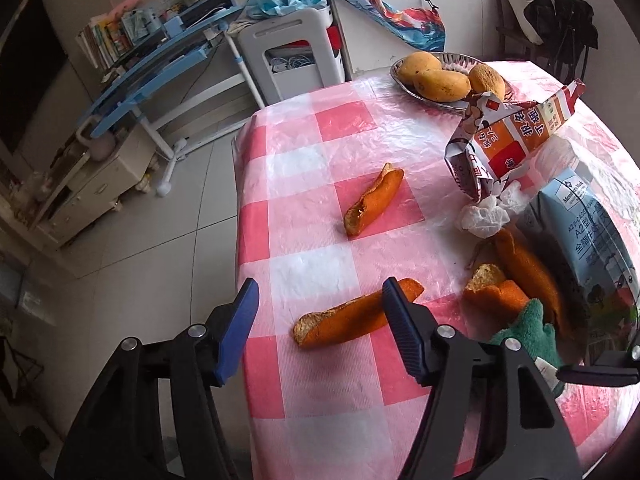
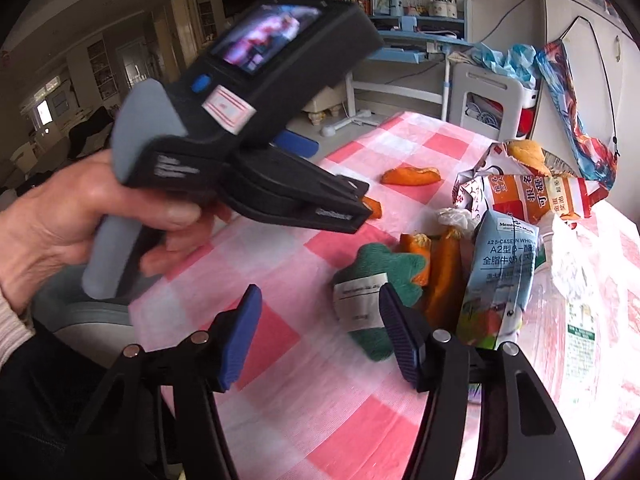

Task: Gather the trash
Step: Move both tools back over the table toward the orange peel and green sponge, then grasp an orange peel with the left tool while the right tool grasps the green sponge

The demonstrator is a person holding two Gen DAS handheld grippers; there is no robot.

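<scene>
The trash is spread over a table covered by a pink-and-white checked tablecloth (image 1: 320, 420). One strip of orange peel (image 1: 352, 320) lies just ahead of the left gripper (image 1: 320, 300), partly hidden behind its right finger; the jaws are parted and nothing is grasped. A second peel (image 1: 374, 200) is found farther ahead. To the right of that gripper, more peels (image 1: 528, 264), a crumpled tissue (image 1: 482, 218), a torn orange-and-white wrapper (image 1: 508, 136) and a flattened milk carton (image 2: 498, 276) are clustered. A bowl of mangoes (image 1: 436, 74) stands beyond. The right gripper (image 2: 320, 312) is likewise held released and empty; a green plush toy (image 2: 372, 280) lies just ahead of its right finger. The left gripper is held by a hand (image 2: 80, 208).
</scene>
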